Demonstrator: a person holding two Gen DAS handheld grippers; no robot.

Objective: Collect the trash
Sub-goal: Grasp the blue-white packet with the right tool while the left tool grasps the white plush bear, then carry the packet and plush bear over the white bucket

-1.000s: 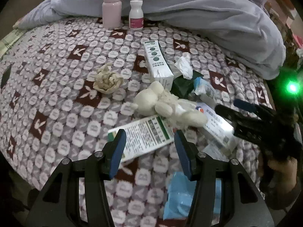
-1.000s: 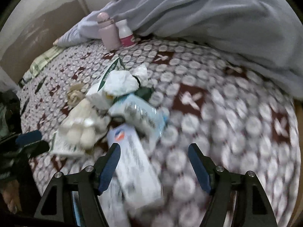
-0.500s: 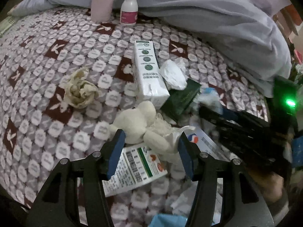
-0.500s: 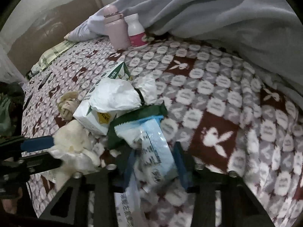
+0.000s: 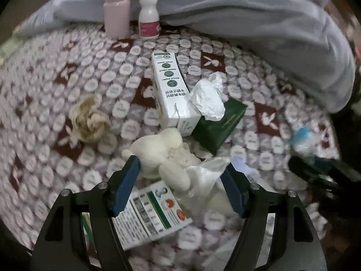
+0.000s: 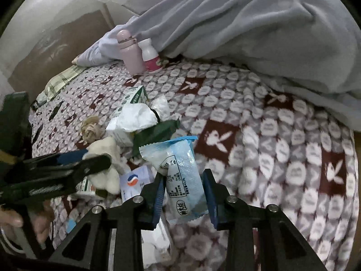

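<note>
Bedspread [image 6: 282,158] behind, blue wrapper [image 6: 180,176] clamped between jaws.

The left gripper [image 5: 180,180] tilts steeply down, its jaws opening. The right gripper [image 6: 183,194] also points steeply down, its blue pads [image 6: 208,192] drawn close. A bare hand [image 6: 13,223], blurred, seems to grasp the left gripper's handle.
</note>
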